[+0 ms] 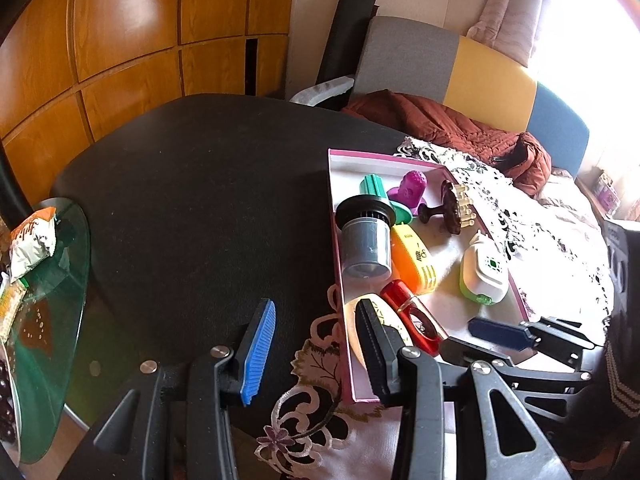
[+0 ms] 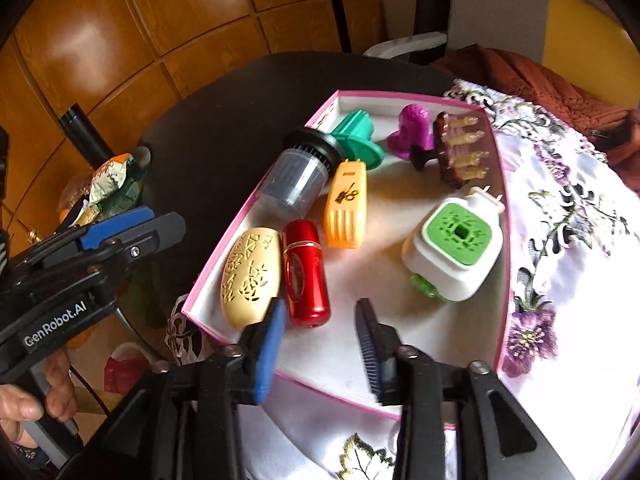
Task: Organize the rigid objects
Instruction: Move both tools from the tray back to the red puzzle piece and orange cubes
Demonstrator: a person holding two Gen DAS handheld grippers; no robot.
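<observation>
Left wrist view: left gripper hangs over the near left corner of the pink-rimmed box, jaws apart, nothing between them. One finger is outside the box wall over the black table, the other over the cream oval case. Beside that case lies the red cylinder; farther into the box are the orange clipper, the grey filter cup and the white-and-green plug-in unit. The right gripper enters over the box's near right edge.

Right wrist view: right gripper sits over the near bare floor of the box, jaws apart and empty. The red cylinder lies just beyond its left finger, touching the cream oval case. The left gripper stays outside the box's left wall.

Judgement: a placing step looks just finished, since every rigid item seen lies inside the box. Next move: lift the right gripper clear without nudging the red cylinder, then look for anything outside the box.
</observation>
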